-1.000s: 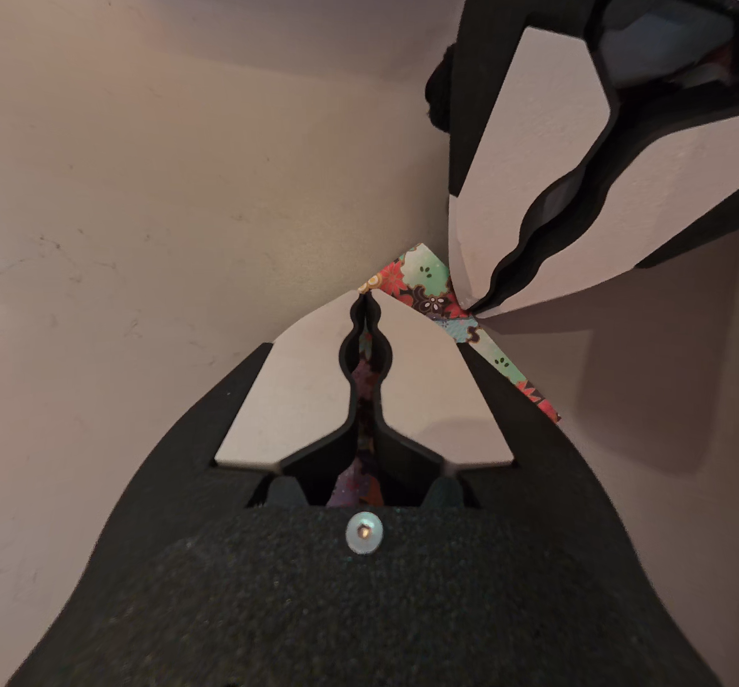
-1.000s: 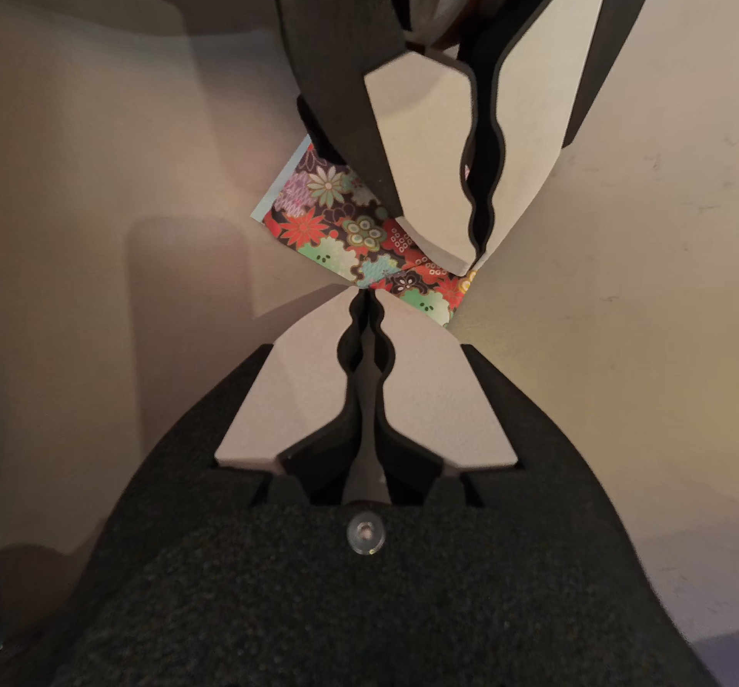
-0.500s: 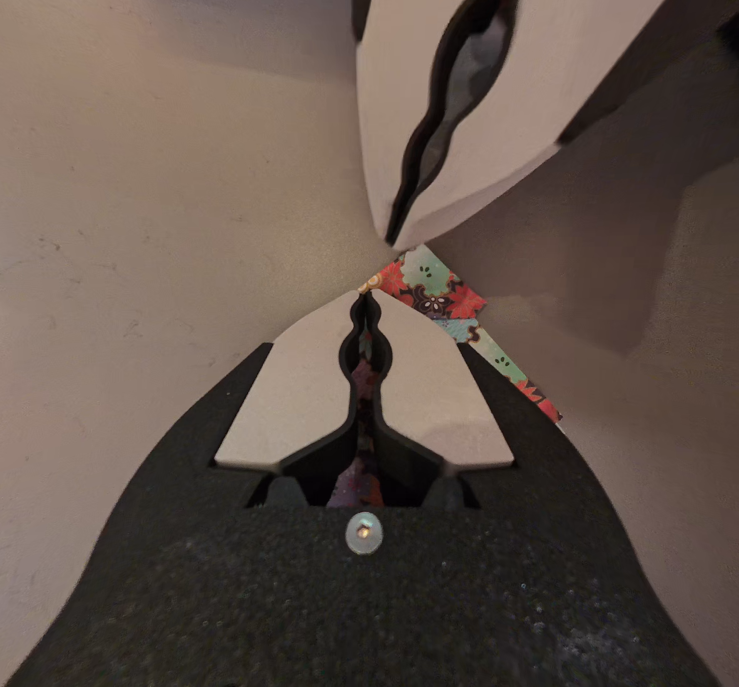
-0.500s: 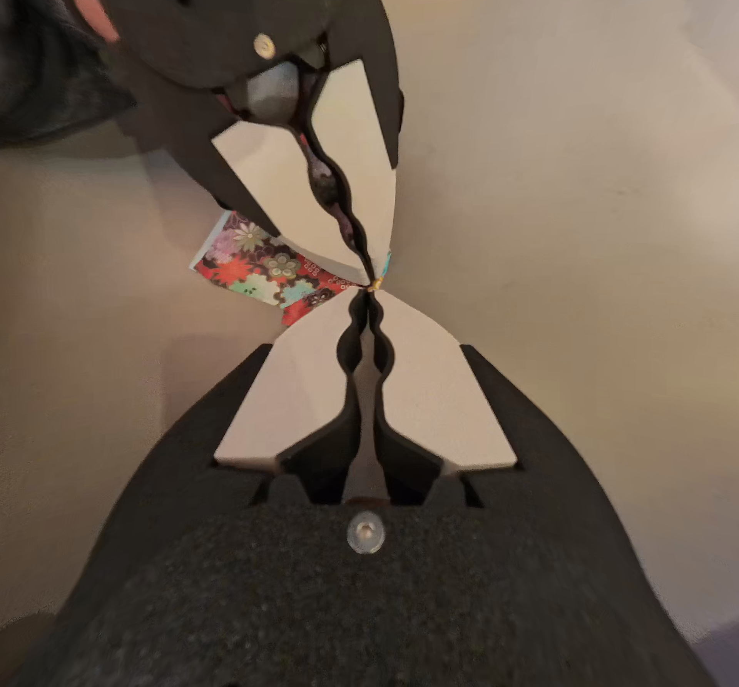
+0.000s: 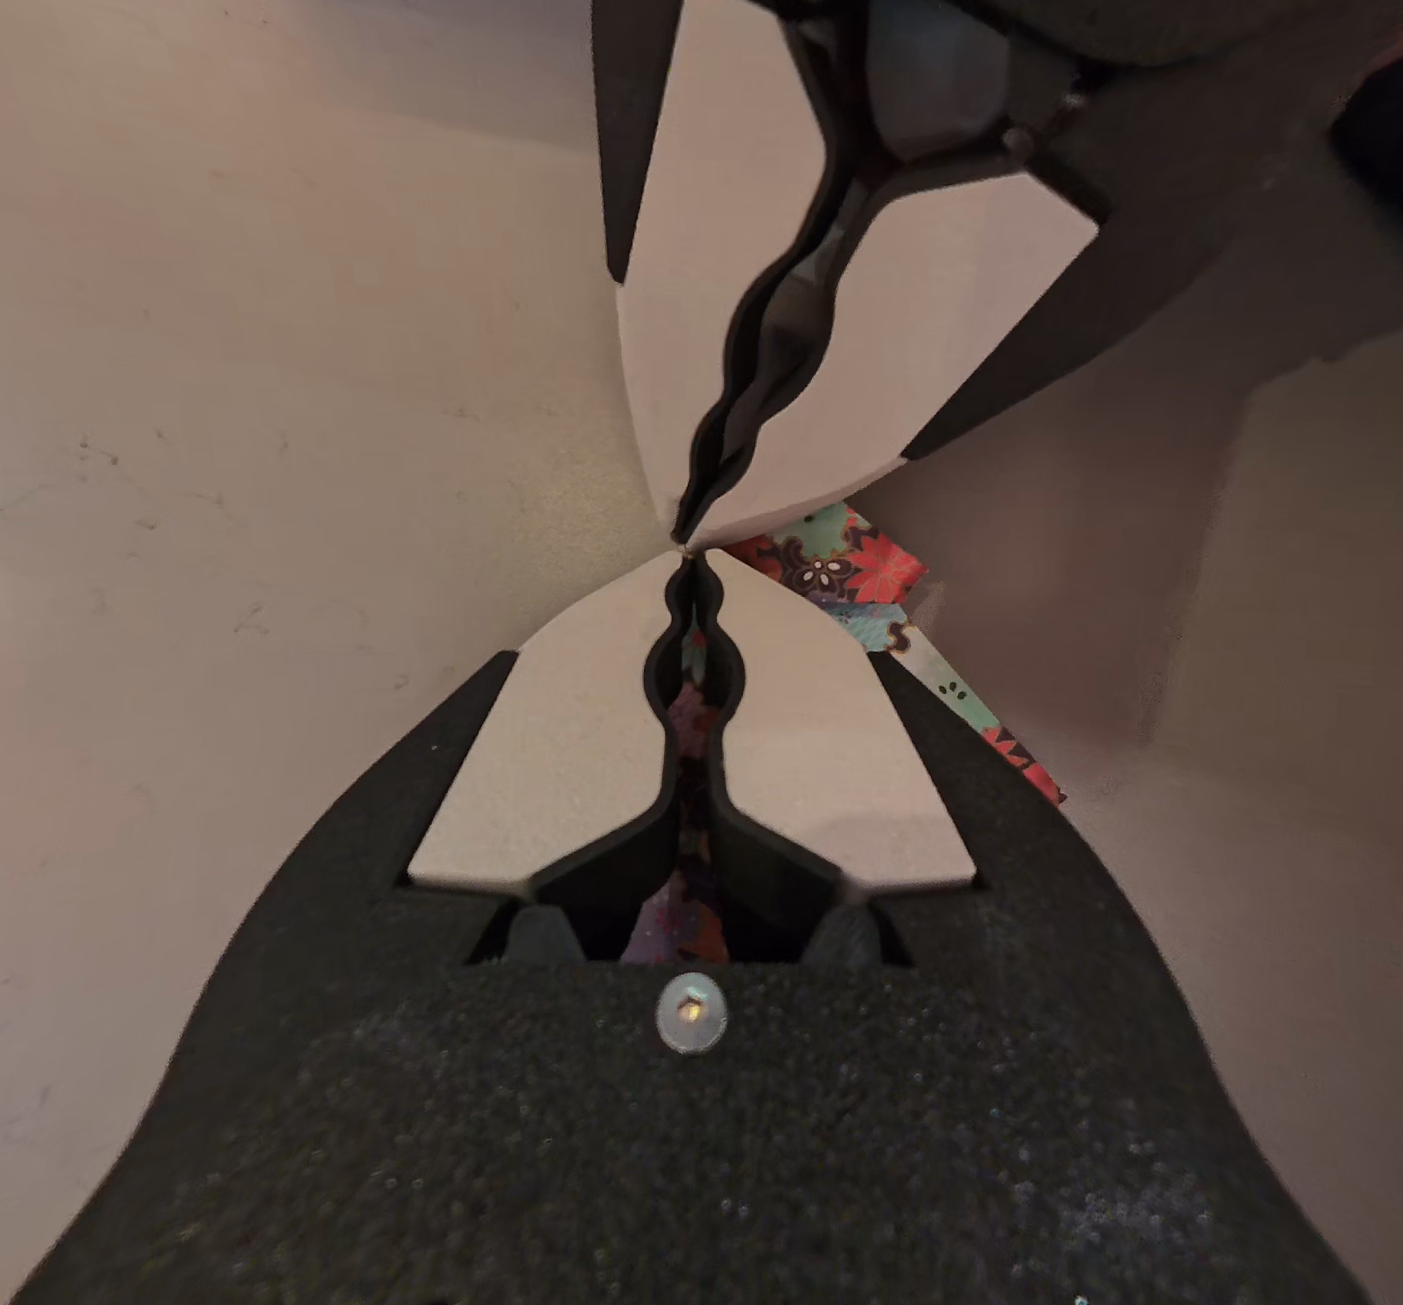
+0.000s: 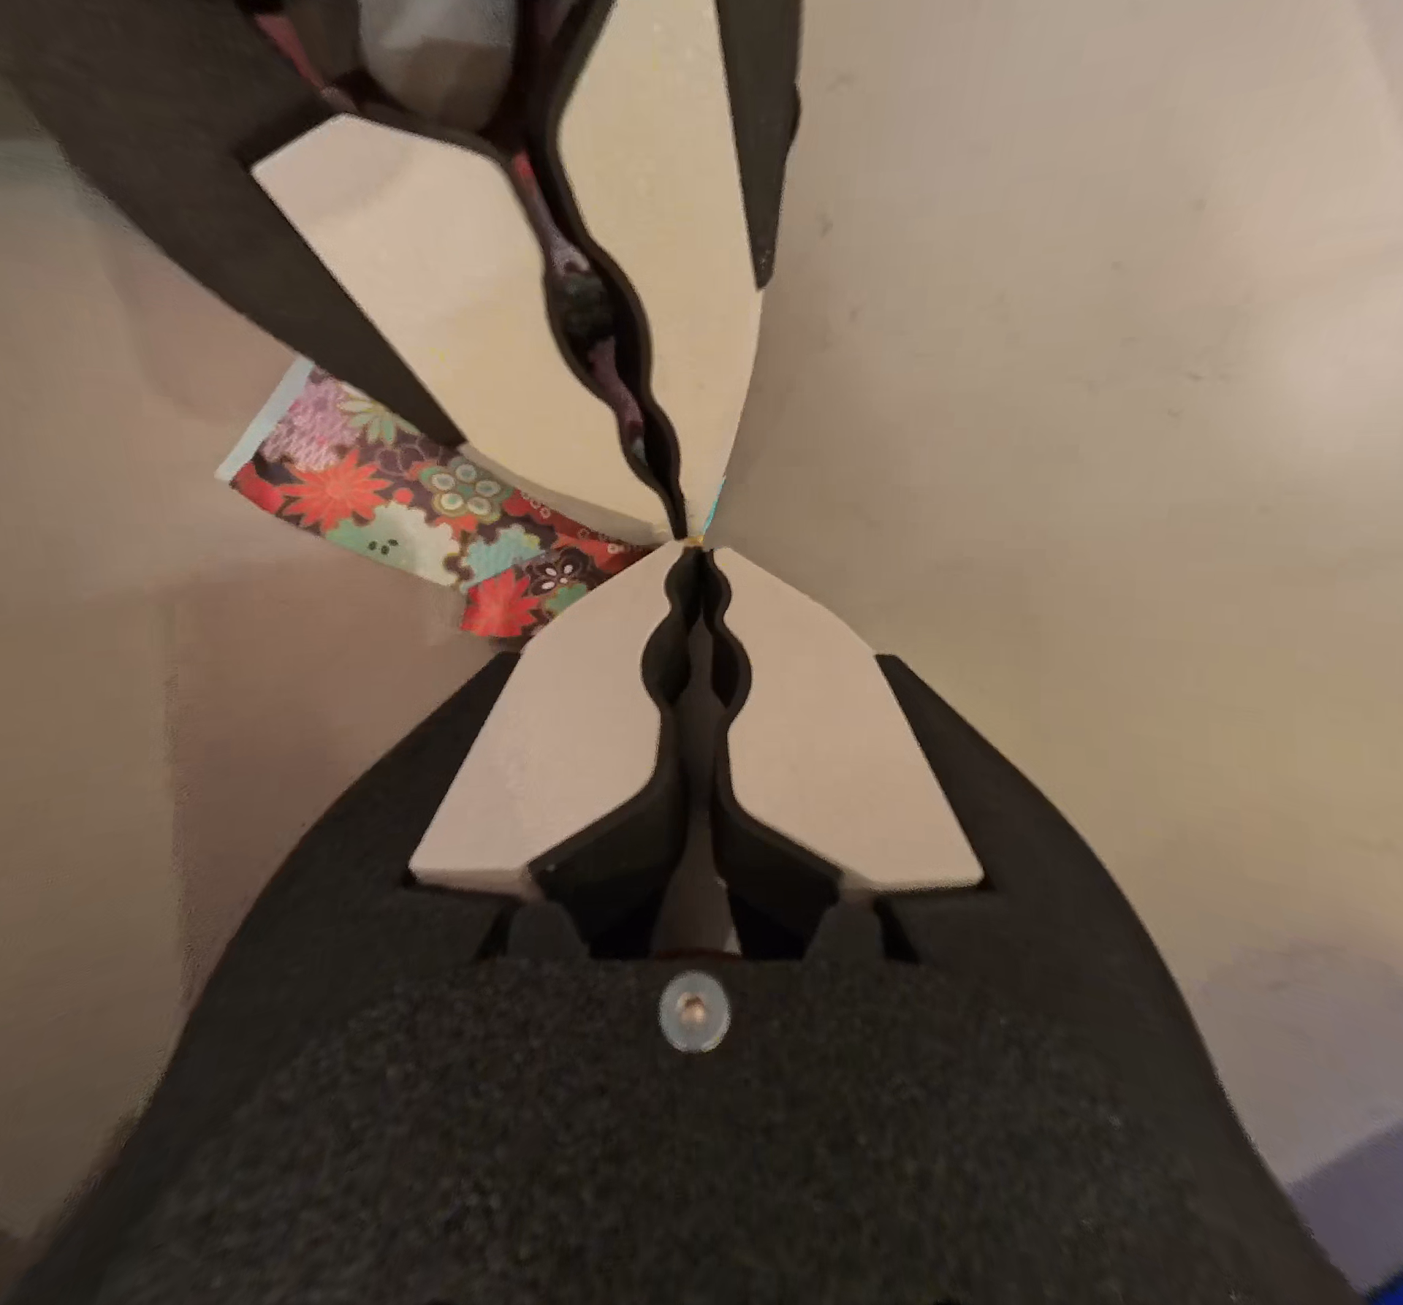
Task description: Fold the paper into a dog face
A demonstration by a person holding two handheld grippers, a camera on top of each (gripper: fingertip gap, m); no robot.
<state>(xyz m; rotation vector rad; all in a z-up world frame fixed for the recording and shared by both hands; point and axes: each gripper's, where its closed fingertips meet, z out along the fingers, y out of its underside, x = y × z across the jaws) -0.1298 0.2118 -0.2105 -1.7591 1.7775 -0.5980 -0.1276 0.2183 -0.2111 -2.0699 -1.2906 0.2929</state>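
Note:
The floral patterned paper (image 5: 835,570), folded, lies on the beige table and runs under my left gripper (image 5: 689,570), which is shut on it; paper shows in the gap between its fingers. My right gripper (image 5: 679,528) comes in from above, shut, its tip meeting the left tip at the paper's corner. In the right wrist view my right gripper (image 6: 695,562) is shut, with nothing clear in its gap. The left gripper (image 6: 679,521) faces it, and the paper (image 6: 395,509) spreads to the left beneath it. Whether the right tips pinch the corner is too small to tell.
The beige table top (image 5: 266,433) has faint scuffs. A bluish patch (image 6: 1351,1147) shows at the lower right edge of the right wrist view. A dark shape, partly a sleeve or gripper body (image 5: 1366,130), is at the upper right. The grippers are tip to tip, or close to it.
My right gripper has swung from the paper's right side round to the left gripper's tip, and the two now meet tip to tip. The left gripper has held still on the paper.

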